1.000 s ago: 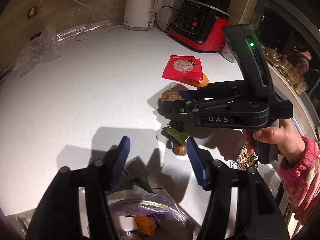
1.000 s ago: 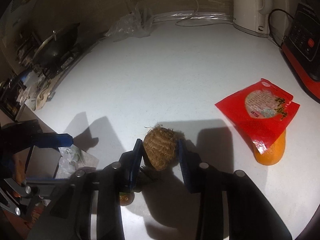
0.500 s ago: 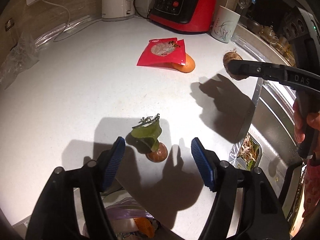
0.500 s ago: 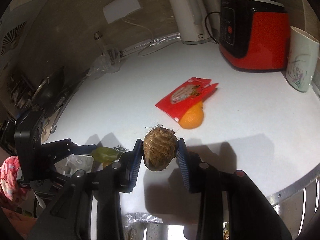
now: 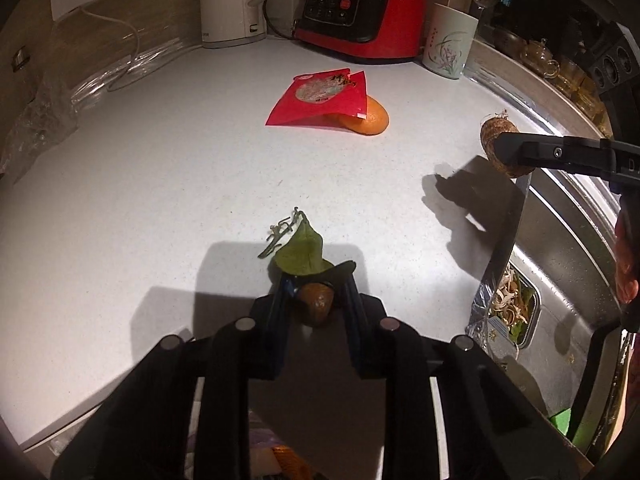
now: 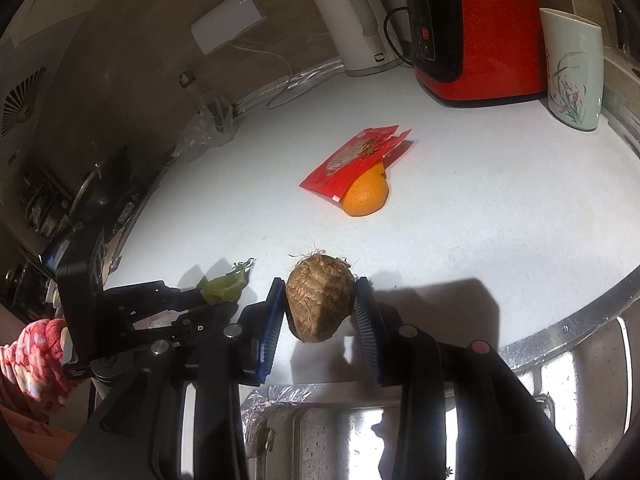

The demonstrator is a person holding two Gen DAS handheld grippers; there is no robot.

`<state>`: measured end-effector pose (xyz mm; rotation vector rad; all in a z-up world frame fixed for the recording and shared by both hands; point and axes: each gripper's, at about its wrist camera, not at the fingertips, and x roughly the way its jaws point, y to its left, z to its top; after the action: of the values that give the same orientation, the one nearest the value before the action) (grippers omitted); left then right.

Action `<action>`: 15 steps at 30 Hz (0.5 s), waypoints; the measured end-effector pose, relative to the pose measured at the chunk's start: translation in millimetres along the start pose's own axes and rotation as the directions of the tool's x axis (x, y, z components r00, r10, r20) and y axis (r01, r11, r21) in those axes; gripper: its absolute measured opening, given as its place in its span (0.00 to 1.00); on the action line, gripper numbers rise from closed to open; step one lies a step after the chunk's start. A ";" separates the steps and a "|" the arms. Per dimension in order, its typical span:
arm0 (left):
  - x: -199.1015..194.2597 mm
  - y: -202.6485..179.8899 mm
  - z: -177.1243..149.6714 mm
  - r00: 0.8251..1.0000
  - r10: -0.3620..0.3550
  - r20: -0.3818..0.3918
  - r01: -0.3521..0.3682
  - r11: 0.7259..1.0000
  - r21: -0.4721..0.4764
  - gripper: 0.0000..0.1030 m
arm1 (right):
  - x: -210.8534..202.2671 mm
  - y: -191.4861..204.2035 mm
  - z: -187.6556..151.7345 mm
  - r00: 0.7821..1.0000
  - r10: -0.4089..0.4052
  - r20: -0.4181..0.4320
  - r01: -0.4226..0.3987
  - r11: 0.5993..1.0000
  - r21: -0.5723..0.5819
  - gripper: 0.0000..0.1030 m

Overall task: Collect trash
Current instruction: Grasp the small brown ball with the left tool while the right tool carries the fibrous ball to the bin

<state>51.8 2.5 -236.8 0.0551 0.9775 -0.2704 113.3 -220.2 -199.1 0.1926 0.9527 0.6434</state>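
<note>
- Left wrist view: the left gripper point(image 5: 316, 300) points down at the white counter point(image 5: 160, 184), its jaws closing on the small brown fruit with a green leaf point(image 5: 316, 305), which sits right between the pads; whether they press yet is unclear. Leaf and stem point away from the gripper.
- Right wrist view: the right gripper point(image 6: 320, 312) is clamped on the hairy brown taro root point(image 6: 320, 304), carried above the counter edge, with the steel sink point(image 6: 580, 380) just below and nearer the camera.

We angle both grippers downward: left gripper point(image 5: 316, 300) jaws closing; right gripper point(image 6: 320, 312) clamped, at far right.
</note>
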 end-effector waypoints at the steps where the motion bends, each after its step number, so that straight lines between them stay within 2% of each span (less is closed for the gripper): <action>1: -1.6 1.3 0.1 1.000 -0.004 0.000 0.004 1.000 -0.009 0.23 | -1.6 1.3 -0.2 1.000 0.000 0.002 0.000 1.000 -0.002 0.35; 9: -43.5 7.4 -4.5 0.998 -0.029 0.063 0.031 0.999 -0.031 0.23 | -12.8 26.4 -3.4 1.000 -0.018 -0.004 0.018 0.999 -0.035 0.35; 15: -89.8 11.2 -29.6 0.993 -0.056 0.106 0.058 0.998 -0.020 0.23 | -31.9 84.7 -22.1 0.998 -0.053 -0.014 0.052 0.995 -0.088 0.35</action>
<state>-16.9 36.4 -180.2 -0.0078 0.8776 -0.3114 46.4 -174.0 -153.6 0.0844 0.9408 0.6375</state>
